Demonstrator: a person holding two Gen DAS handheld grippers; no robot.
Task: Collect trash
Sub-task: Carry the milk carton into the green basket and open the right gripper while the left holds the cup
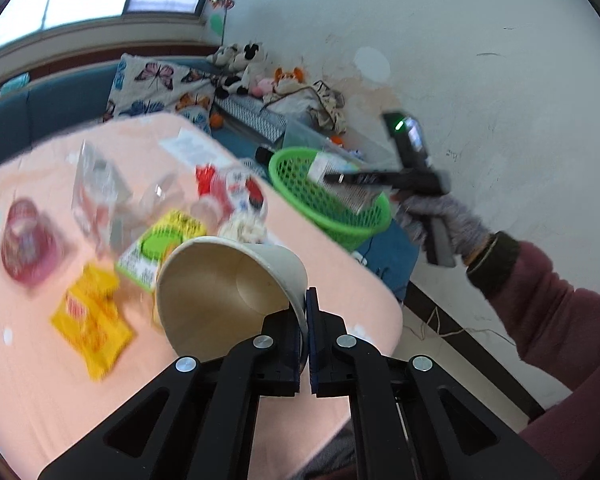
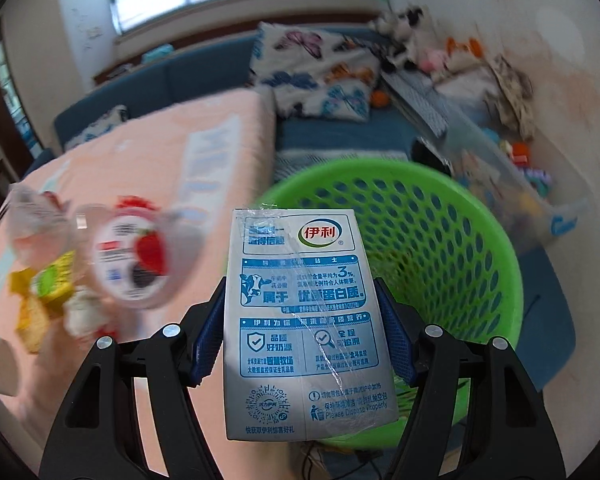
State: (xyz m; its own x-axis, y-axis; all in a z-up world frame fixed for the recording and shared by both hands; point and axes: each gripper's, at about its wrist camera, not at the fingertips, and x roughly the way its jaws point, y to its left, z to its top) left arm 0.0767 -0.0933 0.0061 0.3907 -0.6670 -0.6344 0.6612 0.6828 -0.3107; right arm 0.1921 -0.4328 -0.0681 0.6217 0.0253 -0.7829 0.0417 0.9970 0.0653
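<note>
pinched in the left tongs (image 1: 305,328), whose jaws have come together on its thin wall, a paper cup (image 1: 228,284) tips sideways with its mouth toward the camera; its inside looks empty. the right tongs (image 2: 304,328) stand wide, clamped on the two sides of a milk carton (image 2: 304,320) printed in blue, with crinkled clear film over its face.

beyond the carton's far side sits a green basket (image 2: 480,248) with a perforated wall. its bottom shows blue through the holes, and nothing can be made out lying in it, though the carton covers part of the inside.

only the left wrist view shows the person's right hand (image 1: 444,212), gloved in grey, with a dark red sleeve (image 1: 560,304), holding the carton (image 1: 340,184) over the basket (image 1: 328,200) mouth. only the right wrist view shows the carton's print and the basket's inside.

on the pink surface (image 1: 40,360) the rest of the trash lies blurred: a yellow wrapper (image 1: 92,320), a green and yellow packet (image 1: 160,244), a red-rimmed round tub (image 1: 28,236), crumpled clear plastic (image 1: 96,188), a strawberry-printed lid (image 2: 136,260) and crumpled white paper (image 1: 244,228). these sit close together, just beyond the cup.

behind are a blue sofa (image 2: 148,80), butterfly cushions (image 2: 316,64) and soft toys (image 1: 244,64) against the white wall (image 1: 480,40).
</note>
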